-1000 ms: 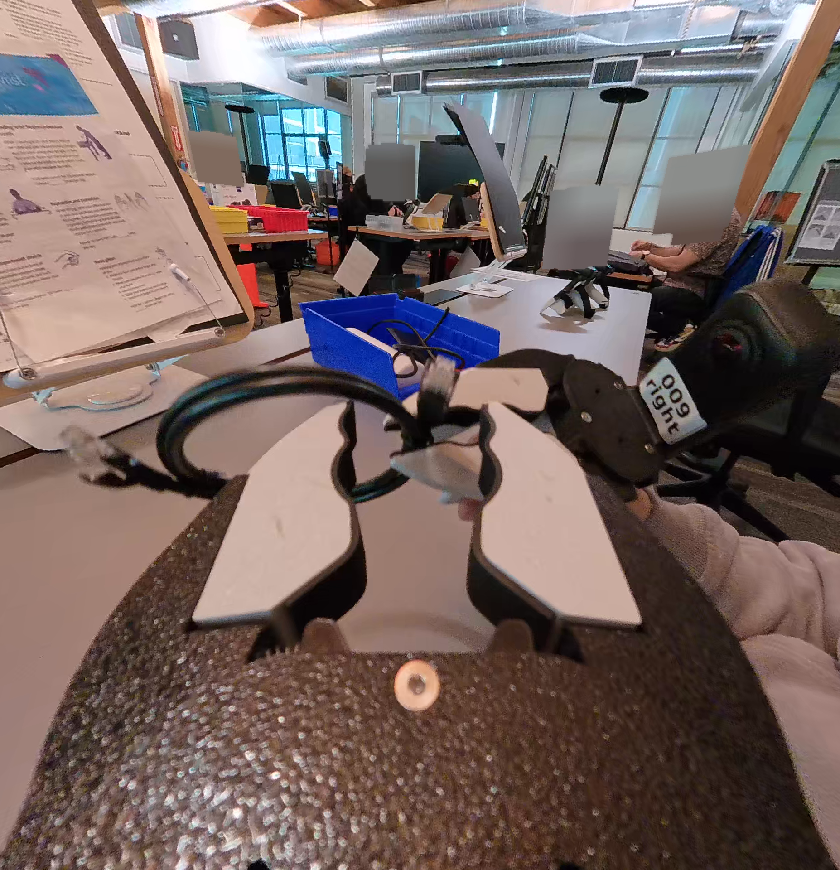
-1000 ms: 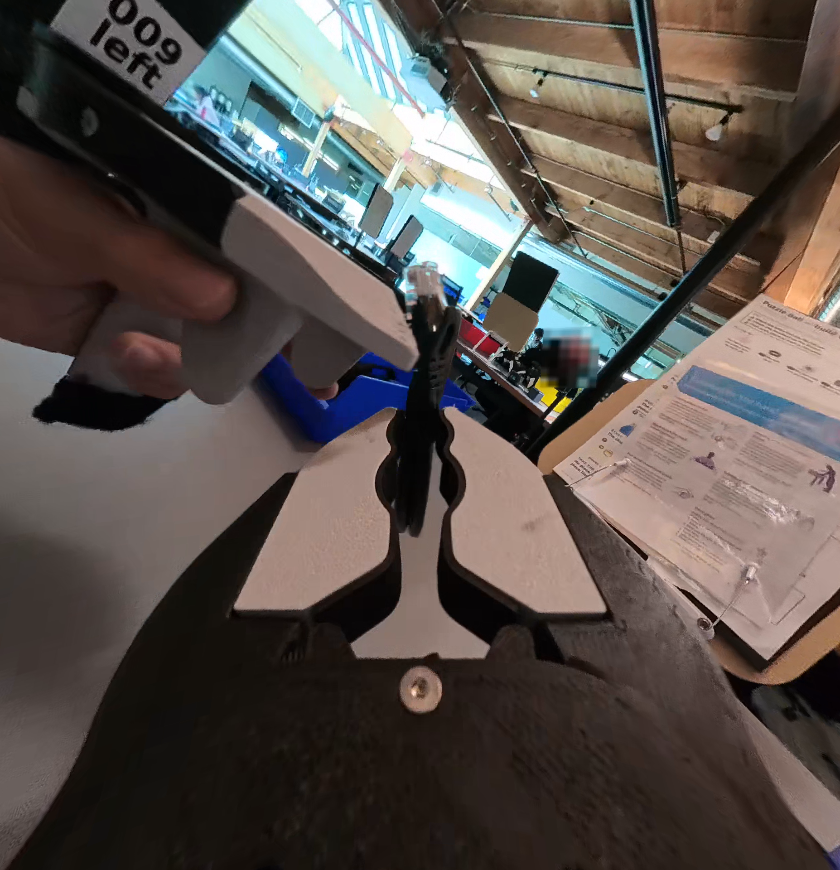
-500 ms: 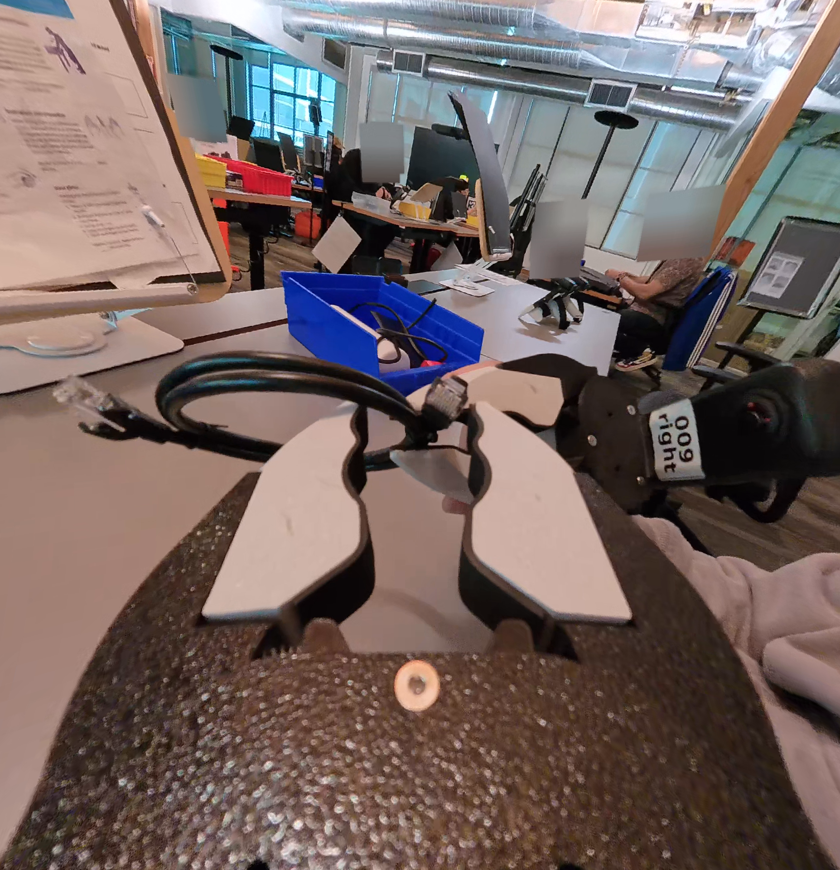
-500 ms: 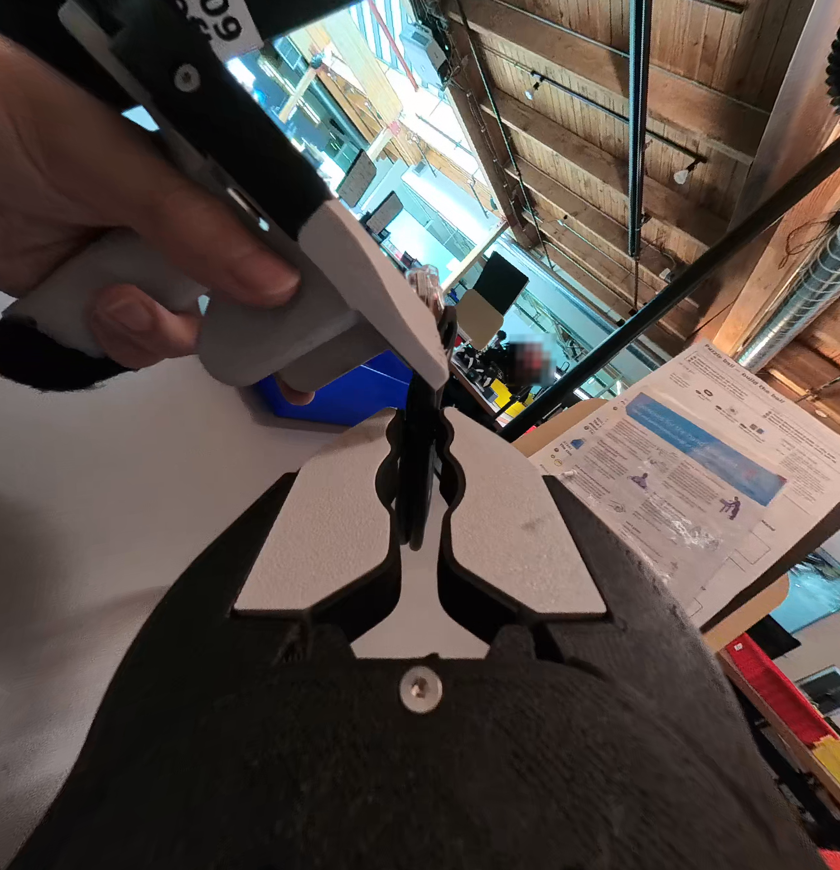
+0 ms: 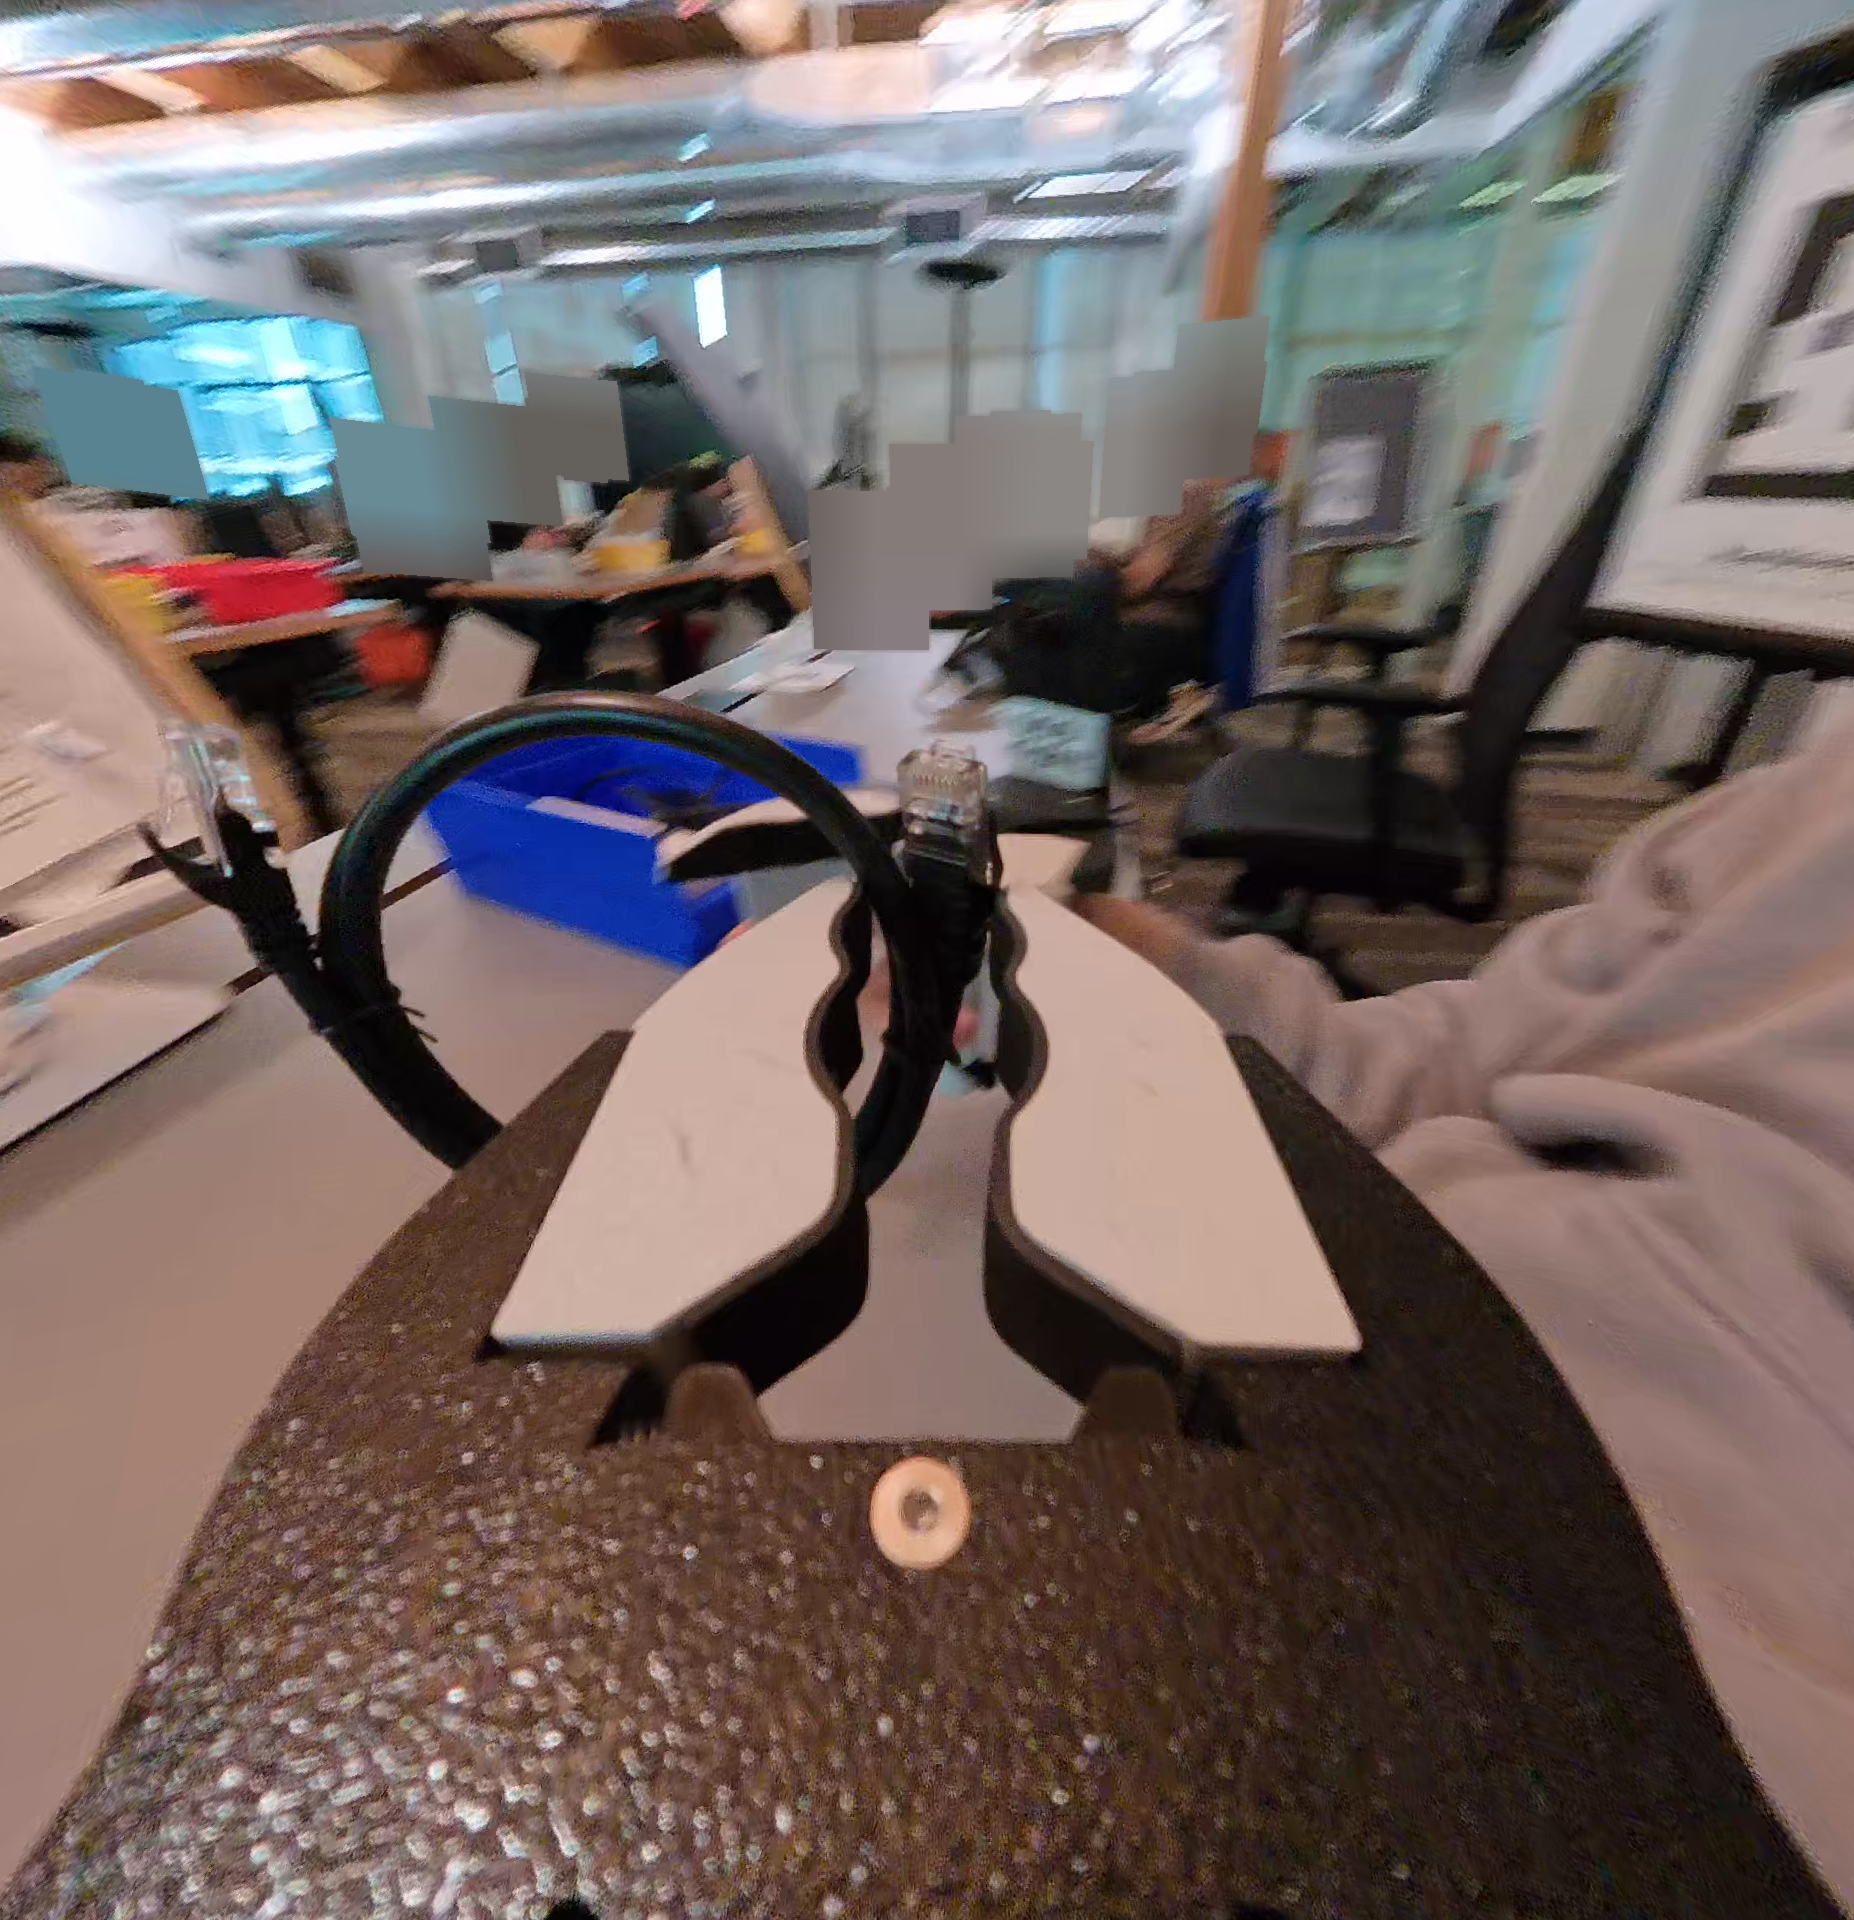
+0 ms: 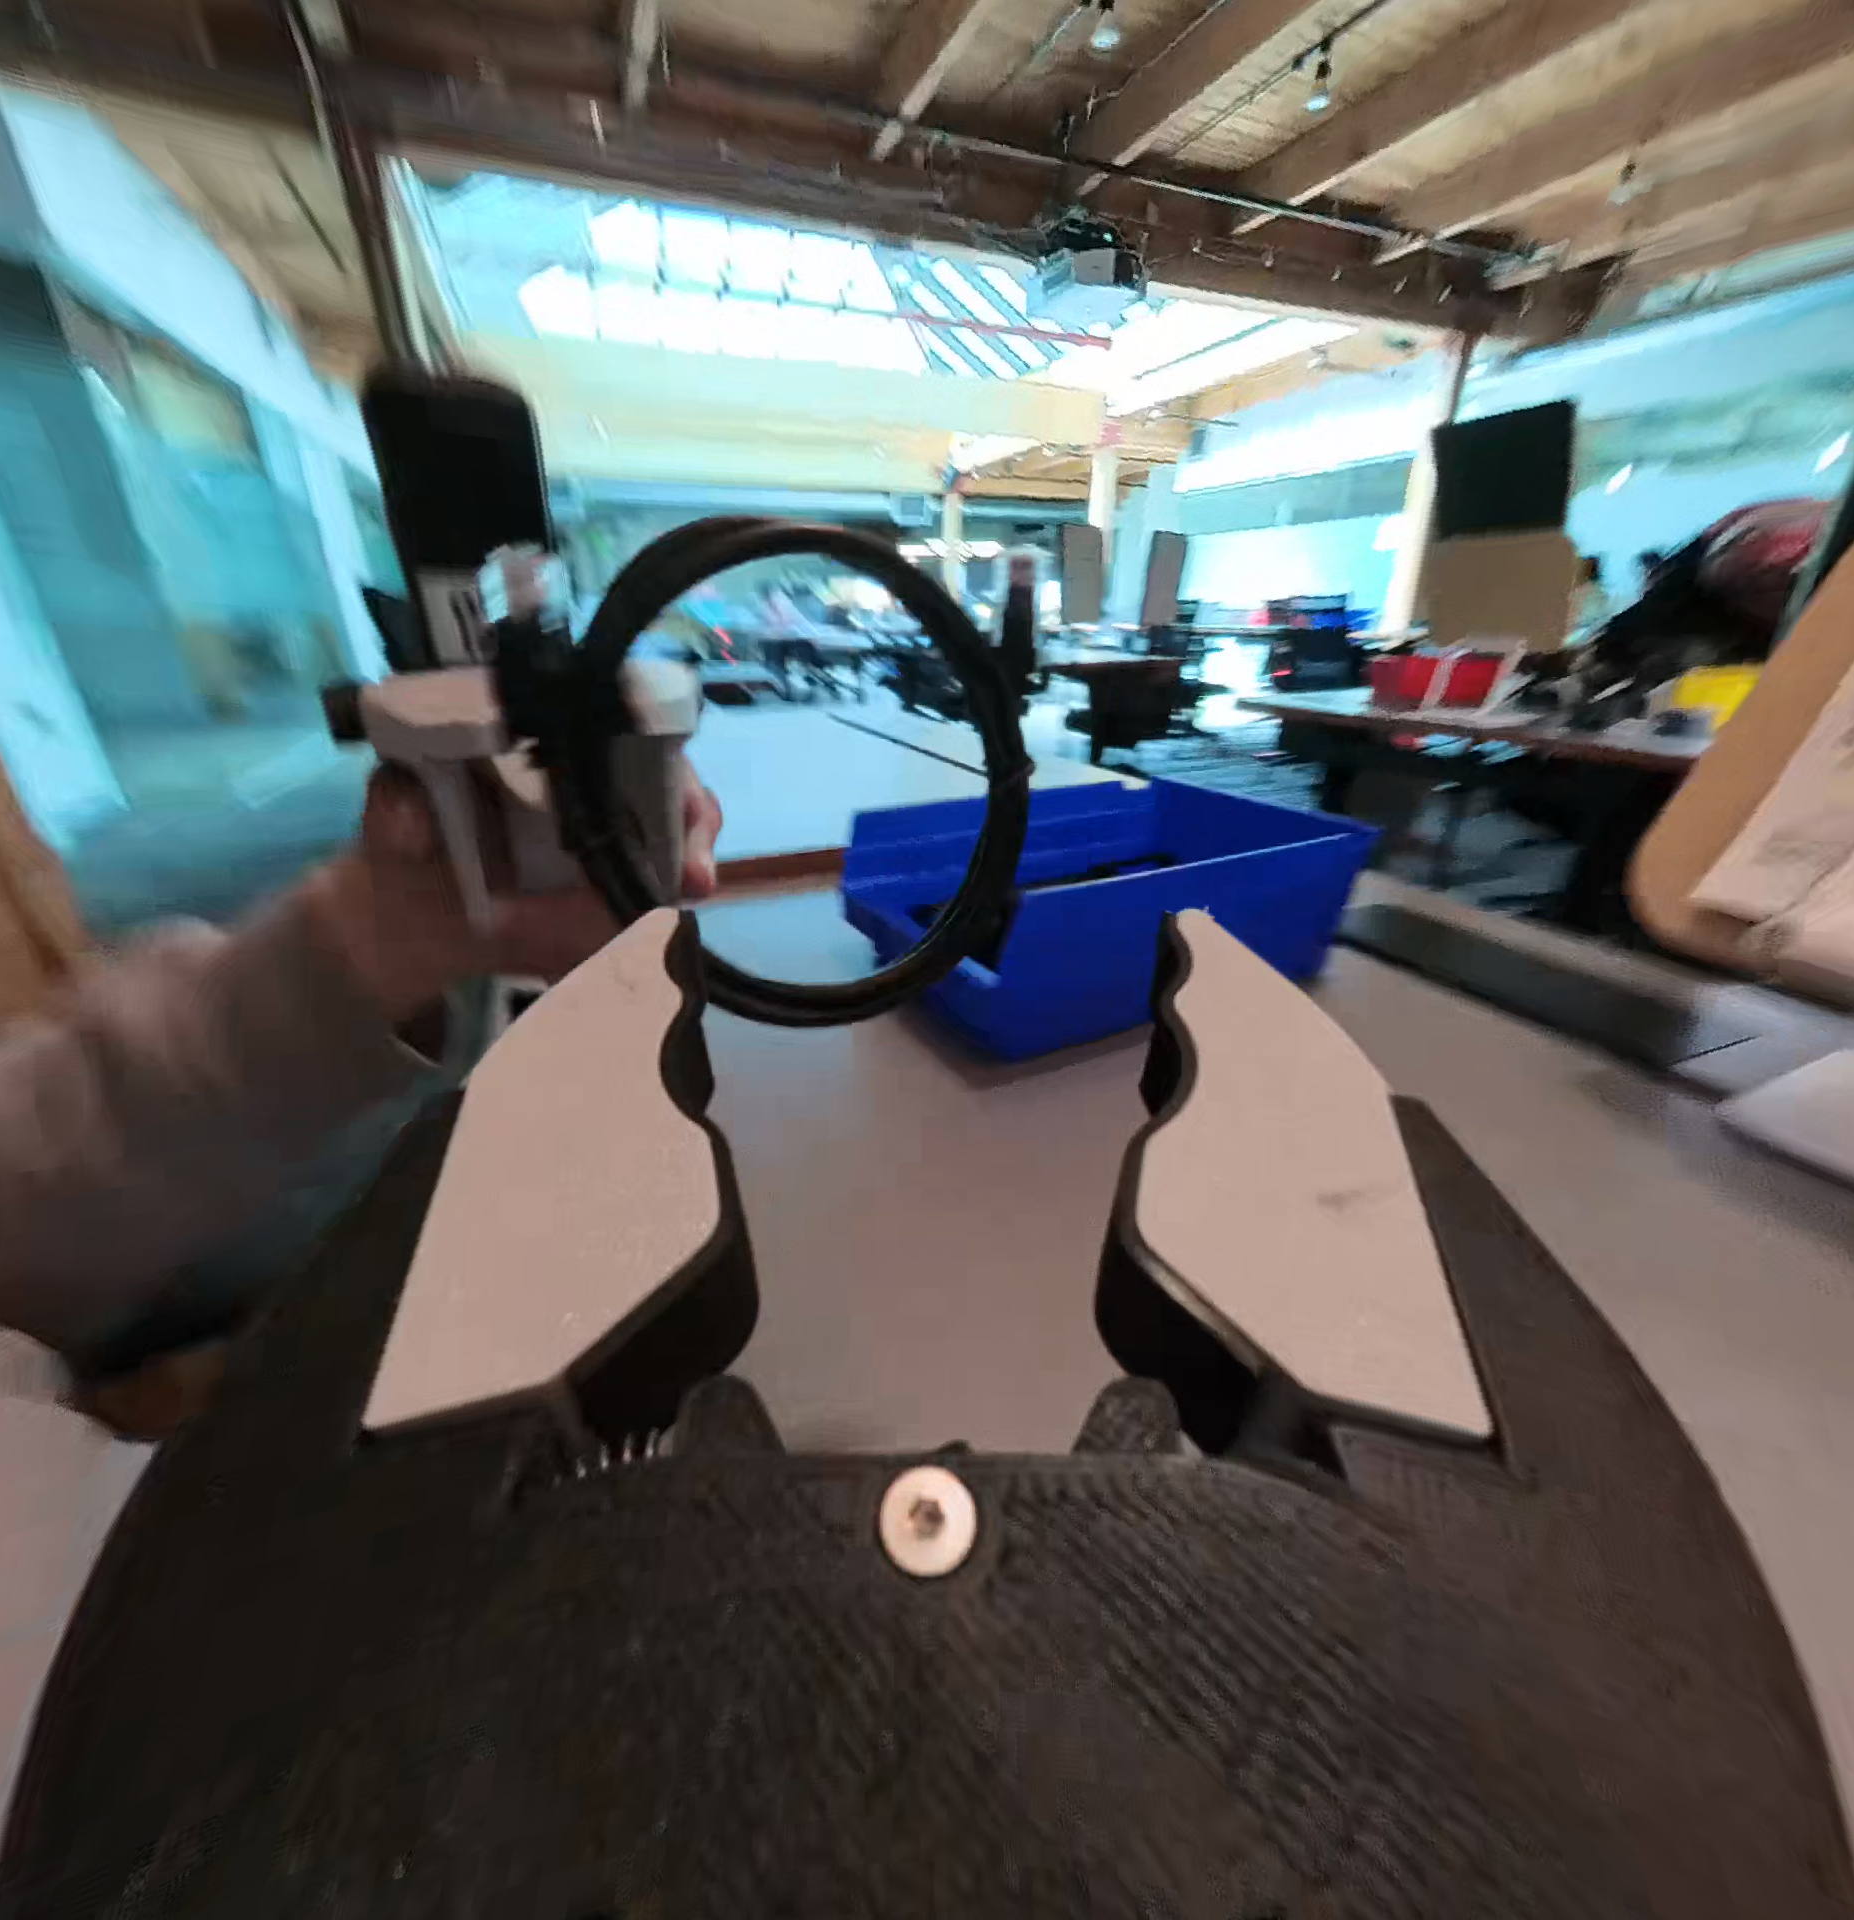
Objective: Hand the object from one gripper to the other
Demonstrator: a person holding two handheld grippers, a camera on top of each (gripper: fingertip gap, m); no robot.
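Note:
A black coiled network cable (image 5: 590, 715) with clear plugs on both ends is held in my left gripper (image 5: 925, 935), which is shut on it near one plug (image 5: 938, 795). The loop stands up and to the left of the fingers, above the grey table (image 5: 123, 1299). In the right wrist view my right gripper (image 6: 928, 935) is open and empty, apart from the cable. That view shows the left gripper (image 6: 559, 717) farther off at the left, holding the cable loop (image 6: 777, 535) in the air.
A blue bin (image 6: 1162, 914) with dark cables in it sits on the table behind the loop; it also shows in the left wrist view (image 5: 570, 873). A tilted document stand (image 5: 29, 727) is at the left. An office chair (image 5: 1349, 821) and other desks stand beyond.
My right gripper has opened, let go of the cable and drawn back. My left gripper has shut on the cable and now carries it alone, with the loop turned upright.

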